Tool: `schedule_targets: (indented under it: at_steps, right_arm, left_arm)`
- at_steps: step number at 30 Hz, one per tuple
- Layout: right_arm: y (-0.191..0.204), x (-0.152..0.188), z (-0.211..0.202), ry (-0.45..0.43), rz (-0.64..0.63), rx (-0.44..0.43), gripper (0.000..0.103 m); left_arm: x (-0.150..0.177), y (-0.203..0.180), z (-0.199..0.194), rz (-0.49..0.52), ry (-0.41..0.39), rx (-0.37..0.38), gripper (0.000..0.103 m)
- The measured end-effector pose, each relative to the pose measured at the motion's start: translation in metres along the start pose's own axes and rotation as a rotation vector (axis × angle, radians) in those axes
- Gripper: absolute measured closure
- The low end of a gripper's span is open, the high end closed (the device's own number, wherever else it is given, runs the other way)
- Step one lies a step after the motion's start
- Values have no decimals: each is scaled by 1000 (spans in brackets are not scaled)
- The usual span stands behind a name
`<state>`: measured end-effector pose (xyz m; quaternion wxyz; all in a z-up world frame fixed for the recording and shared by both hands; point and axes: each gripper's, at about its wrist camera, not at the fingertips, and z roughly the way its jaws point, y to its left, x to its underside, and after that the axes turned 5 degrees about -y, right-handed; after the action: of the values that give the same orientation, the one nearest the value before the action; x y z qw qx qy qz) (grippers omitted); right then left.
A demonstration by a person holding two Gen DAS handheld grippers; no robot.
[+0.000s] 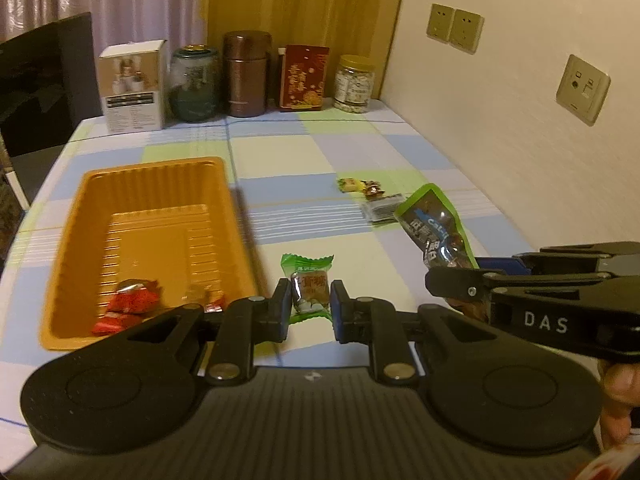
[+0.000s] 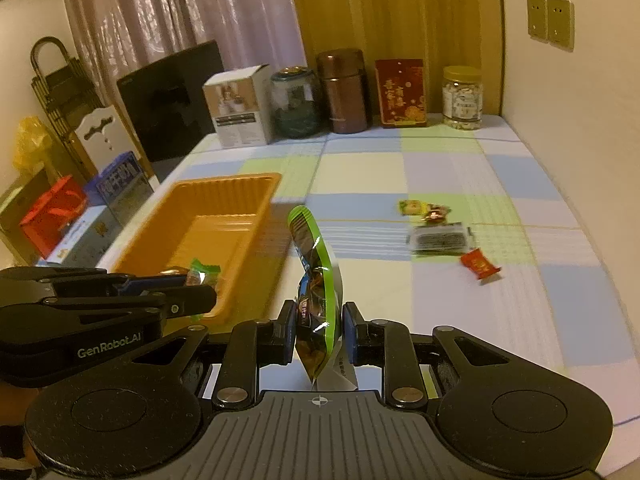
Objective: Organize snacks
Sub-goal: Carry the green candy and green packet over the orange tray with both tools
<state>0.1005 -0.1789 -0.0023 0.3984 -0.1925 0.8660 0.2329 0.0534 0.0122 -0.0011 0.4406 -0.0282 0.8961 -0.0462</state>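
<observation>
My left gripper (image 1: 311, 304) is shut on a green-wrapped candy (image 1: 309, 286) and holds it above the table just right of the orange tray (image 1: 80, 208). The tray holds red-wrapped candies (image 1: 132, 300). My right gripper (image 2: 320, 334) is shut on a green and blue snack pouch (image 2: 316, 280), held upright above the table right of the tray (image 2: 240, 188). The right gripper with its pouch (image 1: 436, 224) shows at the right of the left wrist view. The left gripper with its candy (image 2: 204, 274) shows at the left of the right wrist view, over the tray.
Loose snacks lie on the checked cloth: a yellow-green candy (image 2: 410, 207), a brown candy (image 2: 436, 213), a dark packet (image 2: 438, 240) and a red candy (image 2: 480, 265). A white box (image 1: 134, 86), jars (image 1: 196, 80), a brown canister (image 1: 245, 74) and a red box (image 1: 304, 78) line the far edge. A wall stands at right.
</observation>
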Motion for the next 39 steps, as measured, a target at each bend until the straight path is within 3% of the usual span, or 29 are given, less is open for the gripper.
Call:
schedule_targets:
  at_steps: [18, 39]
  right_arm:
    - [85, 6, 11, -18, -60, -71, 78]
    - [118, -3, 50, 5, -46, -119, 78]
  left_arm:
    - [17, 78, -50, -65, -31, -130, 85]
    - [12, 123, -57, -108, -49, -193, 85]
